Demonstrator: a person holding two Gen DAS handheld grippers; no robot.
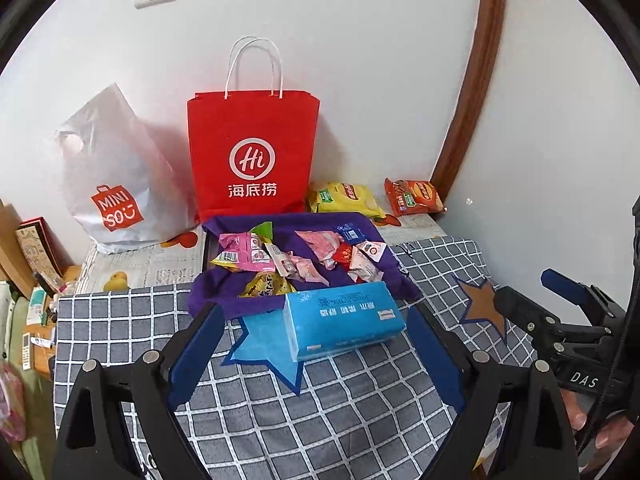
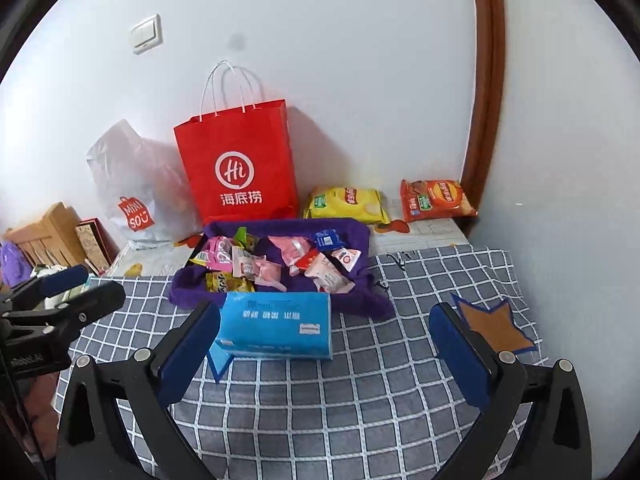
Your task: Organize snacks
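Several small wrapped snacks [image 1: 296, 256] [image 2: 276, 260] lie in a heap on a purple cloth [image 1: 224, 284] [image 2: 192, 280] on the checked cover. A blue tissue pack [image 1: 344, 320] [image 2: 276, 324] lies at the cloth's near edge. A yellow crisp bag [image 1: 346, 198] [image 2: 346, 202] and an orange crisp bag [image 1: 414, 196] [image 2: 436, 200] lie by the wall. My left gripper [image 1: 314, 312] hovers open short of the tissue pack, with nothing pressed by its pads. My right gripper [image 2: 324, 308] is open wide and holds nothing; the pack sits just beyond its left finger [image 2: 188, 344].
A red paper bag [image 1: 252, 152] [image 2: 240, 168] and a white plastic bag [image 1: 116, 184] [image 2: 136, 192] stand against the wall behind the cloth. A brown door frame [image 1: 472, 92] rises on the right. Boxes and clutter [image 2: 52, 236] crowd the left edge. Star patches [image 2: 492, 324] mark the cover.
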